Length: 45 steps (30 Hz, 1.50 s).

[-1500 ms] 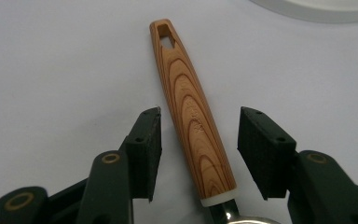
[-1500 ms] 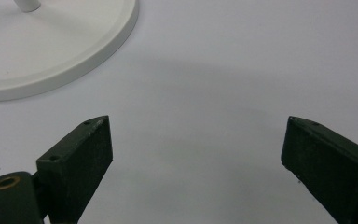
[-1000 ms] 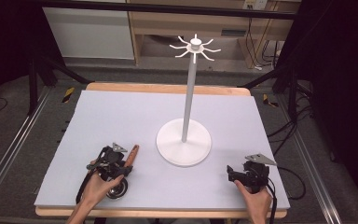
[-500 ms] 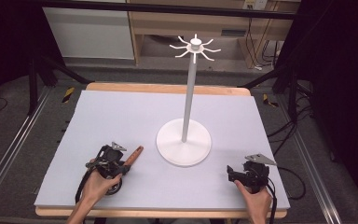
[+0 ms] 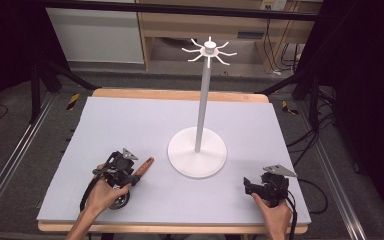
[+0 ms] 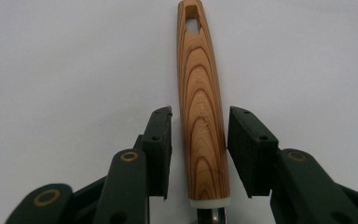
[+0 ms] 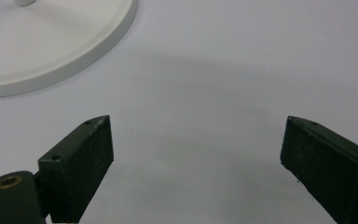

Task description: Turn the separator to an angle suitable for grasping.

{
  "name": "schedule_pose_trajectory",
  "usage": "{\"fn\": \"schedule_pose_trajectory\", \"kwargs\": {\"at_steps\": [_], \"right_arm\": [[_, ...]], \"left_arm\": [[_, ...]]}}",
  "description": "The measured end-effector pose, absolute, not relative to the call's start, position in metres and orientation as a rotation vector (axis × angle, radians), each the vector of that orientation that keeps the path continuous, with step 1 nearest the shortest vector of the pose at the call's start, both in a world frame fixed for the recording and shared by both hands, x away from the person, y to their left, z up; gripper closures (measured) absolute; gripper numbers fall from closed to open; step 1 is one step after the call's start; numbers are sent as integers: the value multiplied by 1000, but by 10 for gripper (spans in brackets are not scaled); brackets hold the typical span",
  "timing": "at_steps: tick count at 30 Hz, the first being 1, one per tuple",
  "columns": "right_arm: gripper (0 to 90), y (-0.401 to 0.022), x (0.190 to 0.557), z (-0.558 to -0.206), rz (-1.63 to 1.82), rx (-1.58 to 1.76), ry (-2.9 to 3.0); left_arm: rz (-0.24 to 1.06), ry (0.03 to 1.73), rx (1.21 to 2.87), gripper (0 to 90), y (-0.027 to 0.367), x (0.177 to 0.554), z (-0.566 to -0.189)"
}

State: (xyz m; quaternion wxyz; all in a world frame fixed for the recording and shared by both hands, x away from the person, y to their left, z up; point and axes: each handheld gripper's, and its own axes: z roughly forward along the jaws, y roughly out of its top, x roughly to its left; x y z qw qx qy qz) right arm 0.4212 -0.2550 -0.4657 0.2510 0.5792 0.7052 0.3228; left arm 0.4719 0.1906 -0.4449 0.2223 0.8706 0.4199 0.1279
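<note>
1. On the table (image 5: pixel 130 120), everything sits relative to the white hook stand (image 5: pixel 198 150).
2. Left gripper (image 5: pixel 126 172) is just left of the stand's base; right gripper (image 7: pixel 196 154) is off to its right, jaws wide apart, holding nothing.
3. Wooden handle (image 6: pixel 201 107) lies between the left jaws, long axis straight ahead toward the stand. Jaws have just been opening, pads aren't pressing it.

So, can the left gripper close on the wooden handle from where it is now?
Probably yes. In the left gripper view the wooden handle lies straight between the pads of the left gripper, which have just been opening, with a small gap on each side. Nothing else lies on the mat near it.
</note>
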Motion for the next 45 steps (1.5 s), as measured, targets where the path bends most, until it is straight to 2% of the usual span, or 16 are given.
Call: {"fn": "schedule_pose_trajectory", "kwargs": {"at_steps": [21, 33, 45], "right_arm": [[98, -256, 423, -465, 879, 1578, 1926], [98, -256, 424, -466, 872, 1576, 1933], [98, -254, 424, -466, 876, 1575, 1933]], "left_arm": [[282, 1161, 2484, 635, 176, 497, -451], [246, 1177, 2477, 633, 176, 502, -452], [262, 1216, 2489, 660, 172, 502, -451]]}}
